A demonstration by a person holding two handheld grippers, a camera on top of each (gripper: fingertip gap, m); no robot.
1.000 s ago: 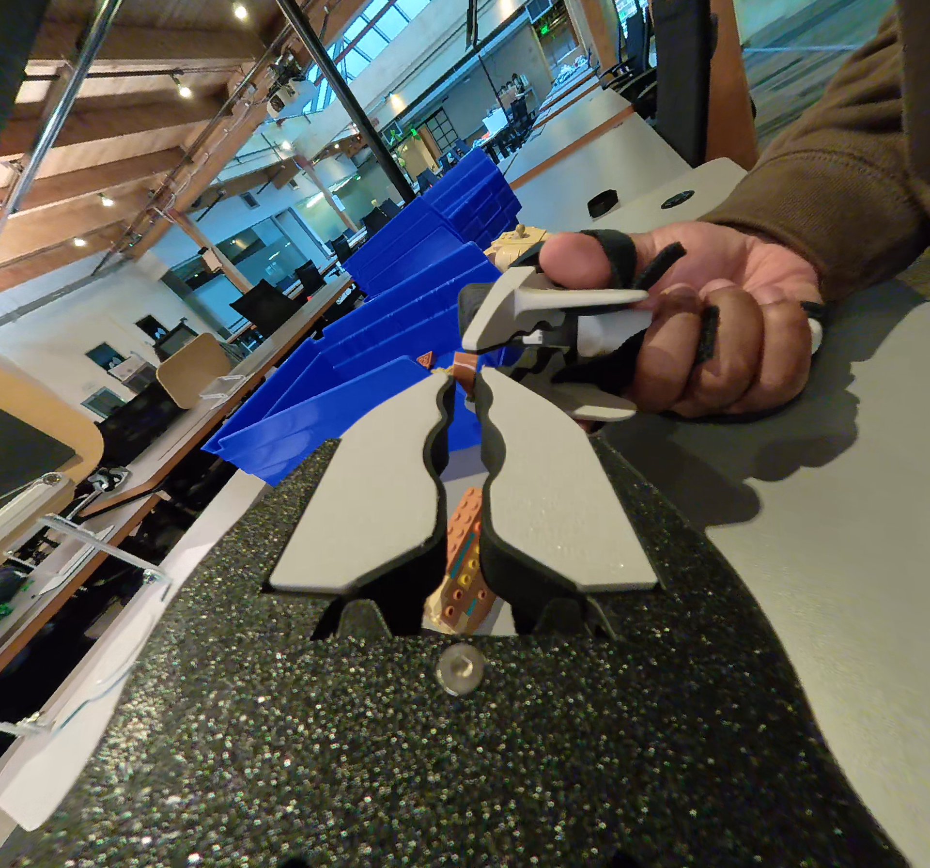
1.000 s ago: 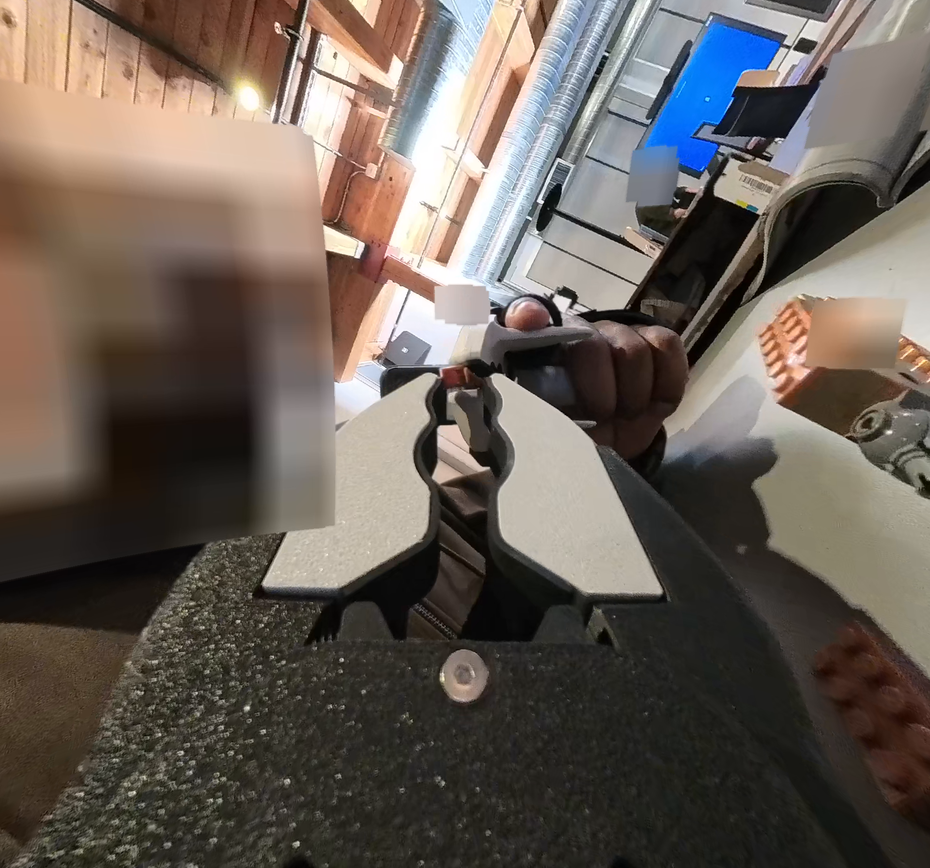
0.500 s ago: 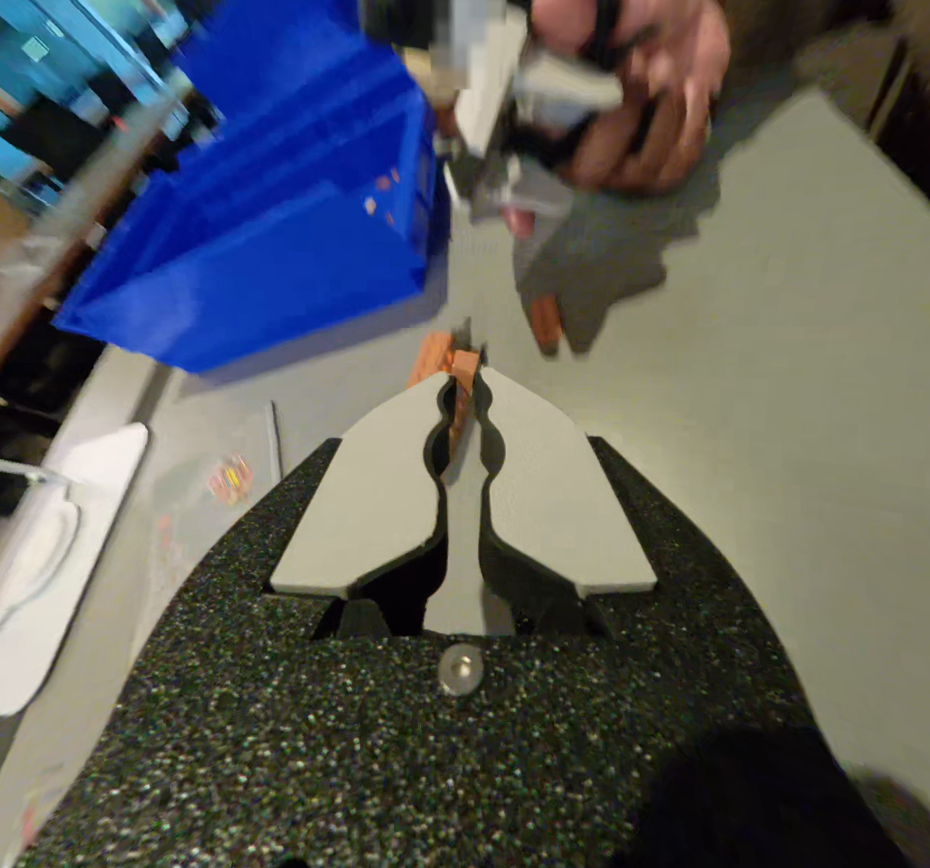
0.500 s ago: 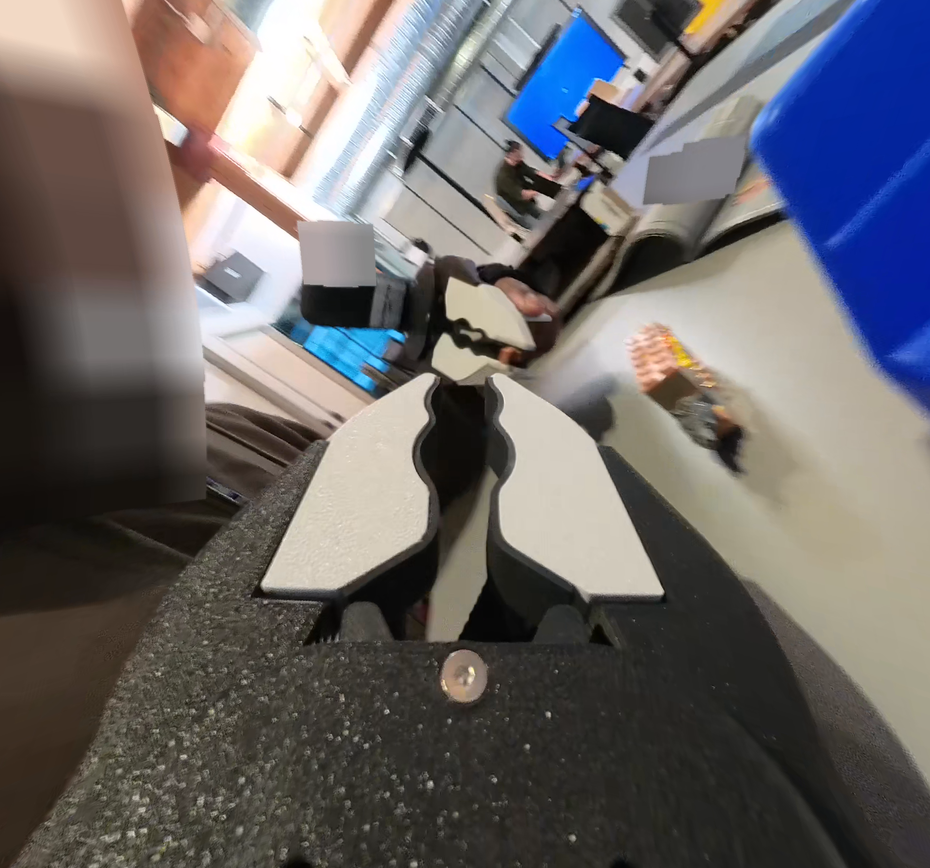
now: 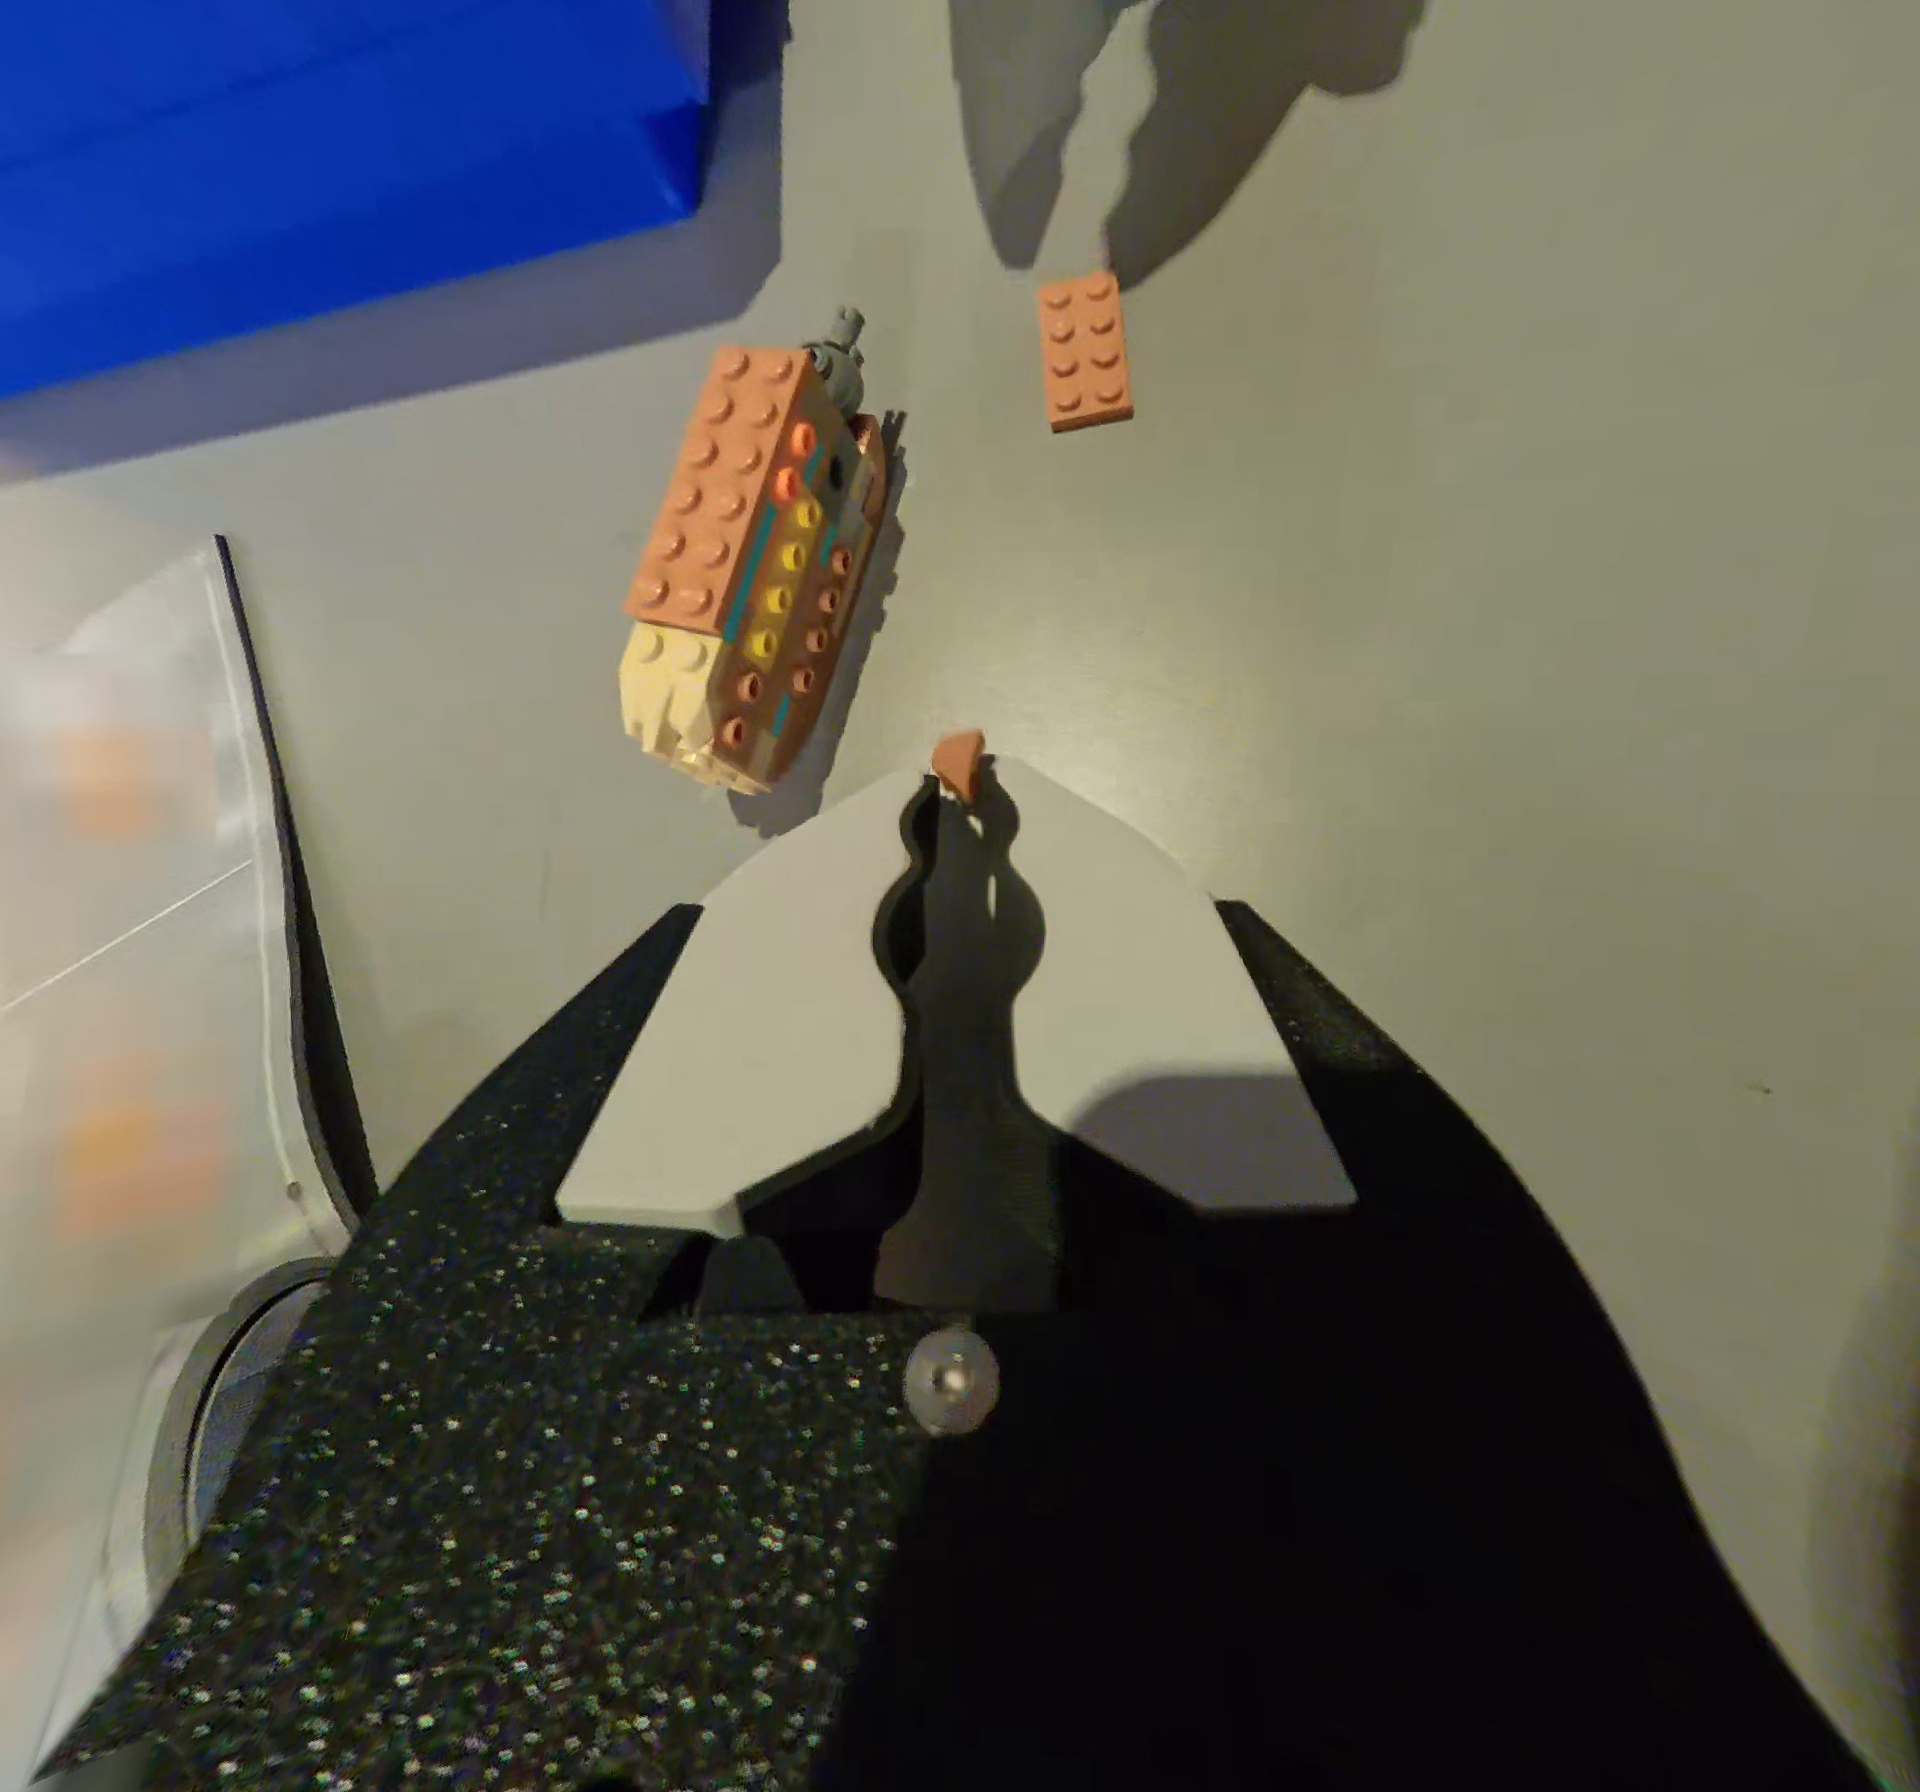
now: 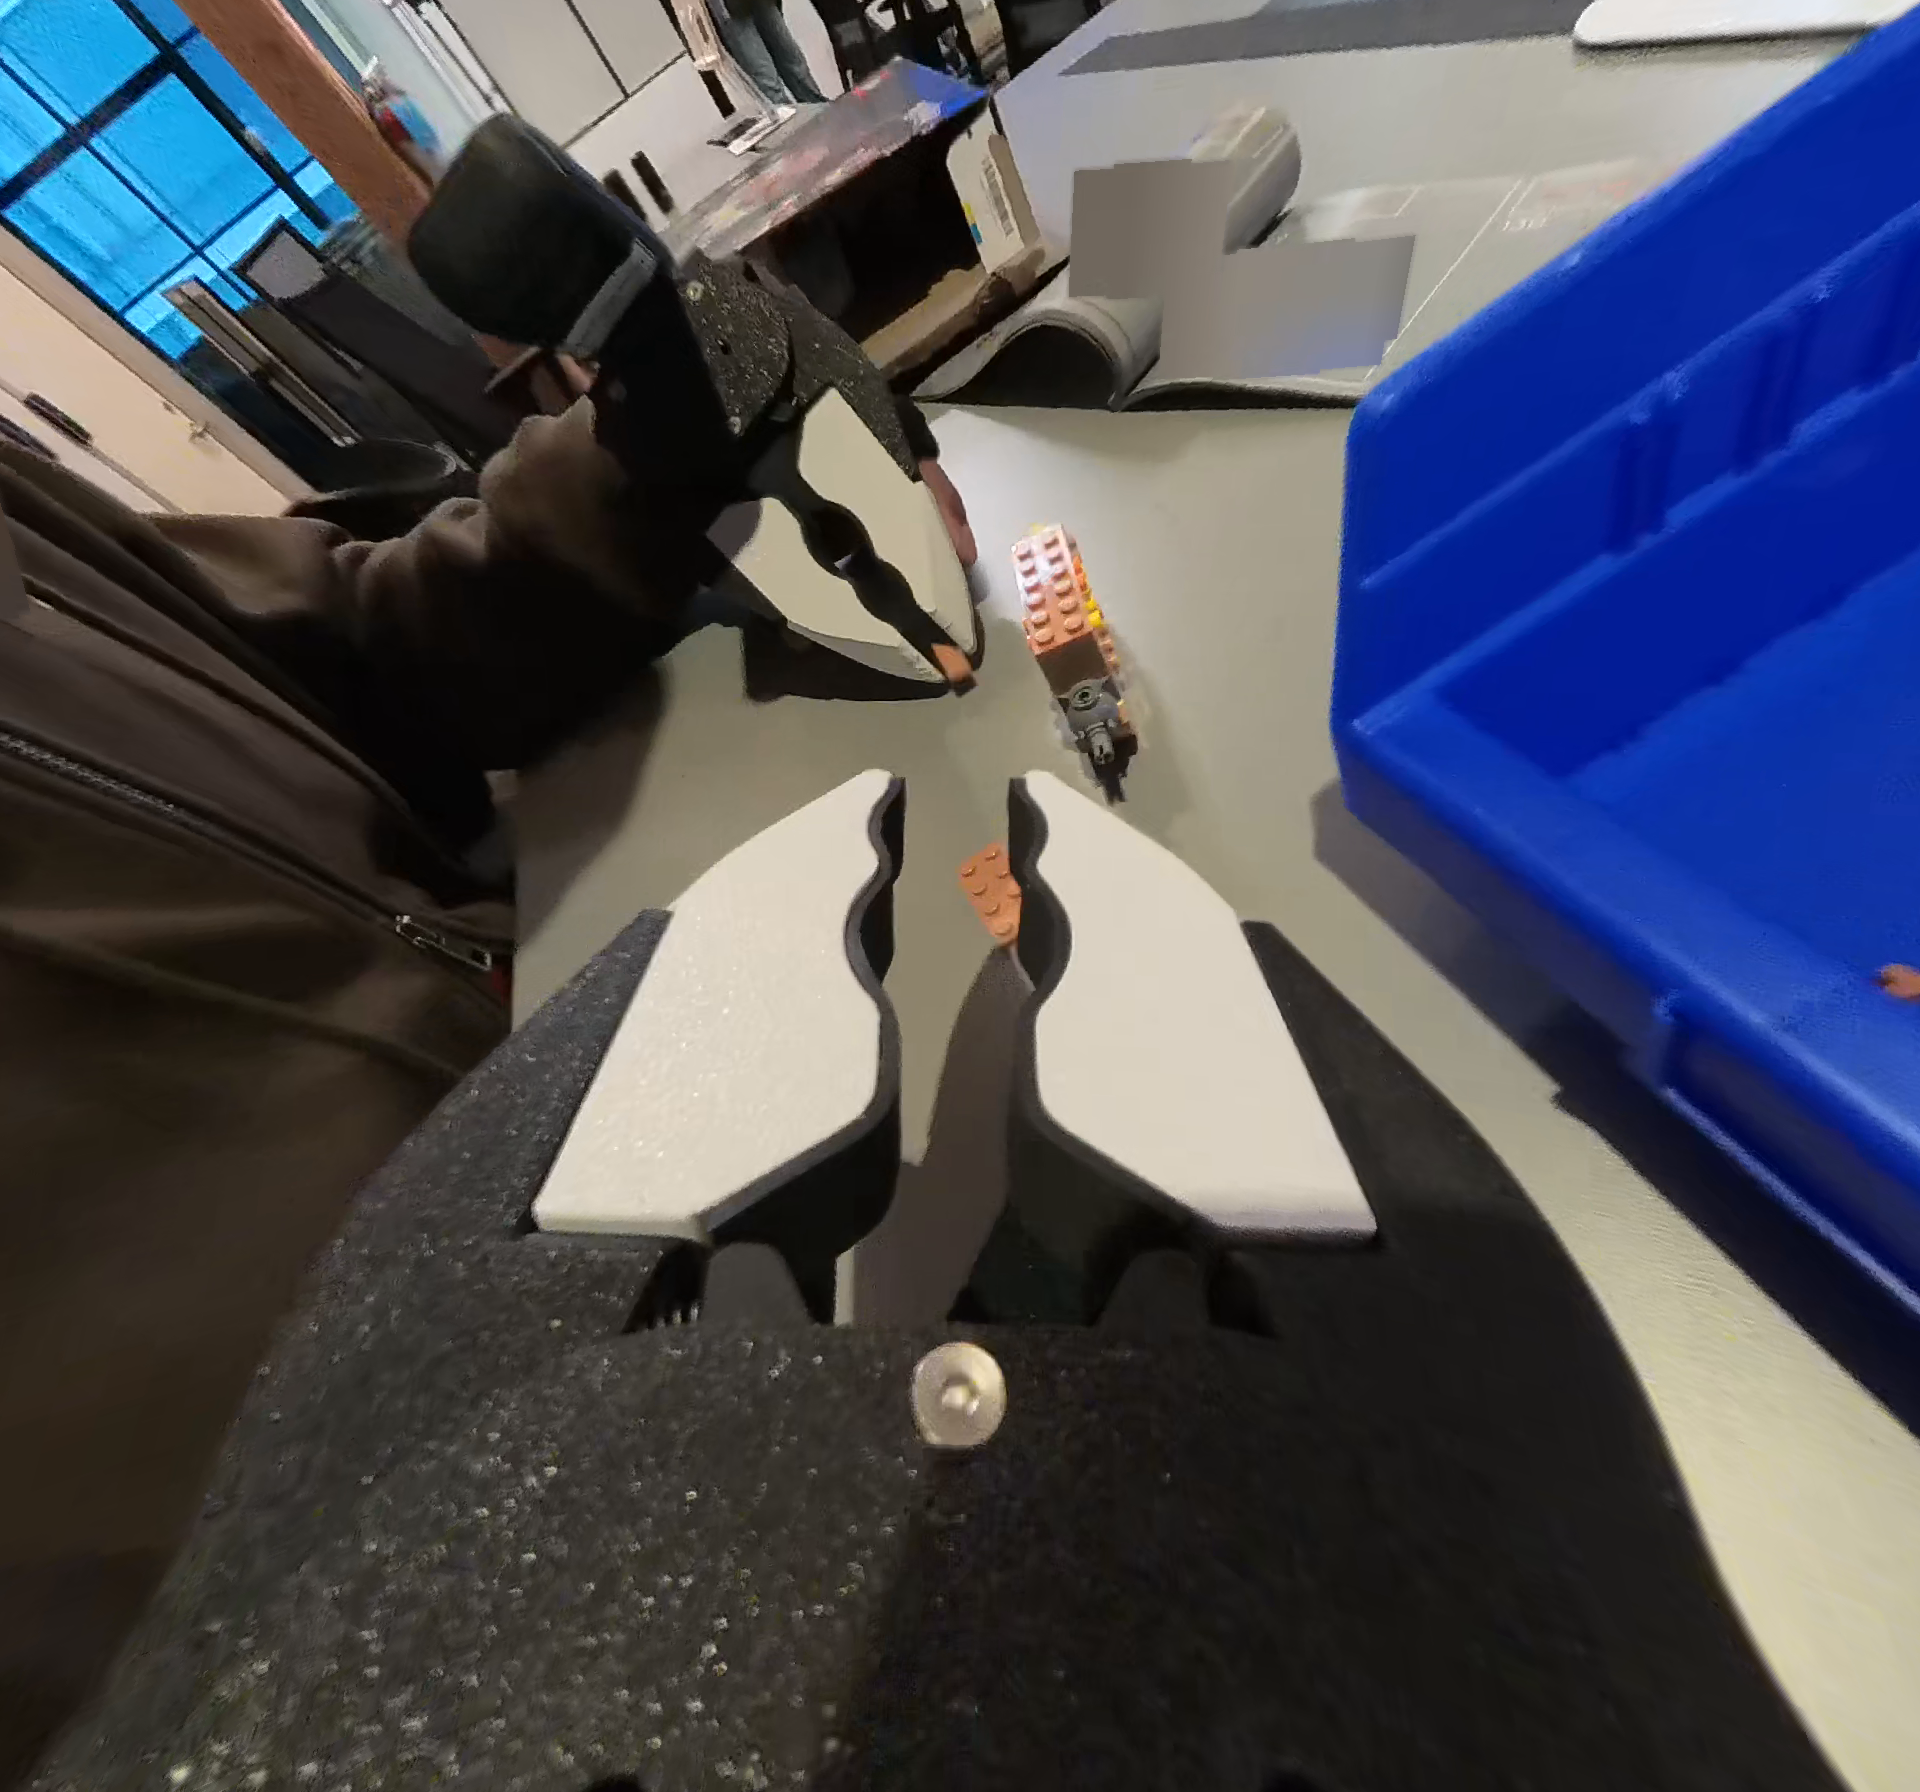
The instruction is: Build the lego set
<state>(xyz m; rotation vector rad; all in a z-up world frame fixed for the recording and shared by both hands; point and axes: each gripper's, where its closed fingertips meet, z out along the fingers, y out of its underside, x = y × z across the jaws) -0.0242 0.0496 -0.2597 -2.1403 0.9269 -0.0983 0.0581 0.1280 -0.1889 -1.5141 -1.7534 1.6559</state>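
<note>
On the smooth grey tabletop (image 5: 1455,703) lie one studded brick model (image 5: 743,558) and one flat orange plate (image 5: 1086,355), near one glossy blue plastic bin (image 5: 312,132). The left gripper (image 5: 961,781) is clenched on one small orange piece (image 5: 958,761). Half a second ago it hung higher; now it points down beside the model. The right gripper (image 6: 956,792) is released, fingers (image 6: 1132,1025) apart over the plate.

Lego build (image 5: 753,563) lies between bin (image 5: 343,101) and plate (image 5: 1086,352).
</note>
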